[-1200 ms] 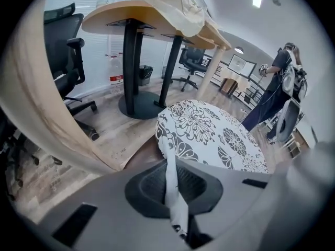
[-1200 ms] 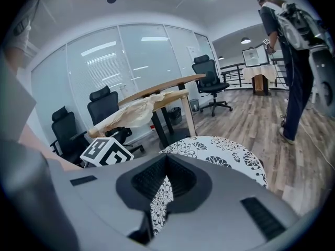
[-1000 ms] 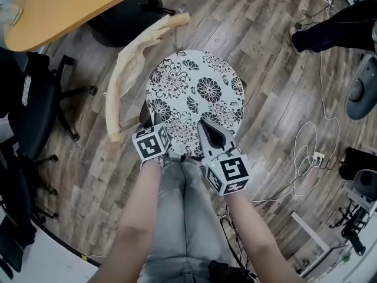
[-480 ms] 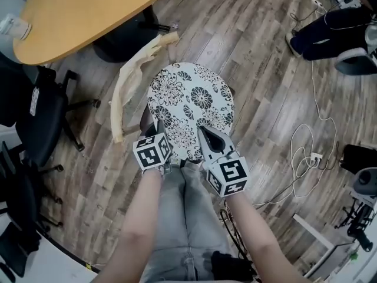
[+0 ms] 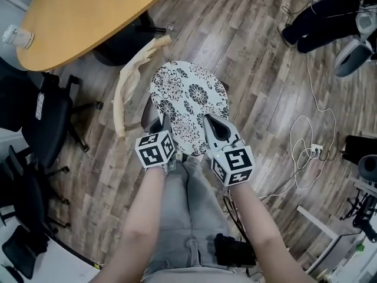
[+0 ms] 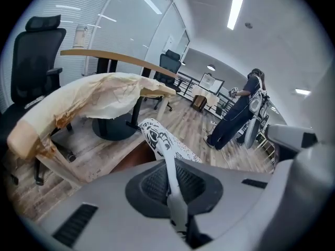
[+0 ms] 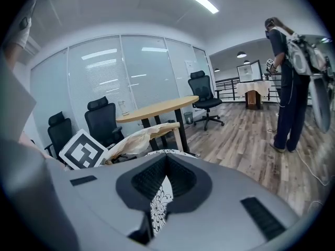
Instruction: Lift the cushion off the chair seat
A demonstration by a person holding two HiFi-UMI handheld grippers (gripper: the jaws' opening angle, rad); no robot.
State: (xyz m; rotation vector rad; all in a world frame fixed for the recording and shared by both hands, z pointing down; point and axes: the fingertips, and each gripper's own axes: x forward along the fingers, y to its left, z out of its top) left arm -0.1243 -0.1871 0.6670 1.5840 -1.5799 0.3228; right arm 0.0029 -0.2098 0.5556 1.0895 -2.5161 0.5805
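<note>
Cushion: round white fabric cushion with black flower print [image 5: 189, 99] was held by its near edge.
Left gripper [image 5: 160, 125]: jaws pinched that edge.
Right gripper [image 5: 213, 127]: jaws clamped it too.

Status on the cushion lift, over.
Both shut on cushion near edge: left hand-held gripper, right hand-held gripper. Cushion tilted up, chair seat showing beneath; far edge unclear. Nothing blocking.

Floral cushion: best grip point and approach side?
The near rim, from the person's side. The cushion is a thin round disc, so only its edge fits between jaws, and the wrapped chair back crowds its far left. The left gripper and right gripper are both shut on that rim, spaced apart, which should limit sagging.
</note>
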